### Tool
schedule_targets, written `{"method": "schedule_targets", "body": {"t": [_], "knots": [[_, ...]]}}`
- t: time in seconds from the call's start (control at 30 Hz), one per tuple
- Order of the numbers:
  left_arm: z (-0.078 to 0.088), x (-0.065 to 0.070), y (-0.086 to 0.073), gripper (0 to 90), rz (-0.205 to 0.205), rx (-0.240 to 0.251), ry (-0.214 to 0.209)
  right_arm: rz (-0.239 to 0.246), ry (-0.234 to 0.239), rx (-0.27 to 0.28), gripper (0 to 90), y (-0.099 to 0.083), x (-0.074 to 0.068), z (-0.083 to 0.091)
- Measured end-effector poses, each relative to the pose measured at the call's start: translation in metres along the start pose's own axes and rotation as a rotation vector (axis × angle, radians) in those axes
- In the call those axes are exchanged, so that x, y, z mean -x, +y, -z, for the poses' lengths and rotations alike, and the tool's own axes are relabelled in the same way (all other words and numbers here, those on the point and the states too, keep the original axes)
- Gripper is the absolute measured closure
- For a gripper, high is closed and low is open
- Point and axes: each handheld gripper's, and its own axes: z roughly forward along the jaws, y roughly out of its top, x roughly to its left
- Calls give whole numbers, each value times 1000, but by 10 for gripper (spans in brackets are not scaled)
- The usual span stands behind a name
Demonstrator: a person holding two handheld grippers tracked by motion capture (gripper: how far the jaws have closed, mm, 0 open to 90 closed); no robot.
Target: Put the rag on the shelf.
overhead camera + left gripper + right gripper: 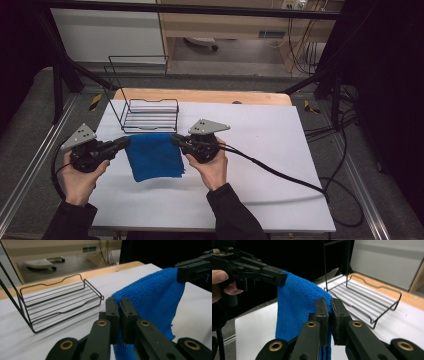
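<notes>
Jaws of the left gripper (119,312) are seen closed to a narrow slit at the lower centre of the left gripper view, with an upper corner of the blue cloth (152,300) pinched between the pads. The right gripper (331,312) is found in the same condition at the lower centre of the right gripper view: its jaws are pressed together on the opposite upper corner of the cloth (297,305). In each gripper view the other gripper is recorded at the far edge of the frame, clamped on the cloth's other corner.

In the high view the left gripper (124,143) is placed left of centre and the right gripper (176,139) just right of it, with their tips pointed toward each other. The cloth (153,156) is stretched between the two tips and hangs down from them, spread as a flat sheet; a soft shadow is cast below it on the table. Whether its lower edge touches the surface cannot be told.

Each gripper is held by a hand, the left hand (80,180) and the right hand (212,167), with dark sleeves entering from the bottom edge of the frame. A black cable is trailed from the right gripper toward the lower right.

A black wire rack (150,115) is noted just above the cloth in the high view, standing on the white table (270,165). A wooden strip is visible along the table's far edge.
</notes>
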Motion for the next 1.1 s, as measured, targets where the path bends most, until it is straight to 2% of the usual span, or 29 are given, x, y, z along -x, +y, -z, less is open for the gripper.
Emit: {"method": "schedule_targets", "body": {"t": [0.23, 0.5, 1.1], "knots": [[8, -3, 19, 860, -17, 55, 19, 37, -23, 46, 852, 20, -5, 2], [16, -9, 36, 861, -26, 133, 37, 57, -42, 102, 852, 44, -6, 0], [18, -17, 70, 861, -45, 244, 53, 98, -90, 212, 852, 82, 2, -2]]}}
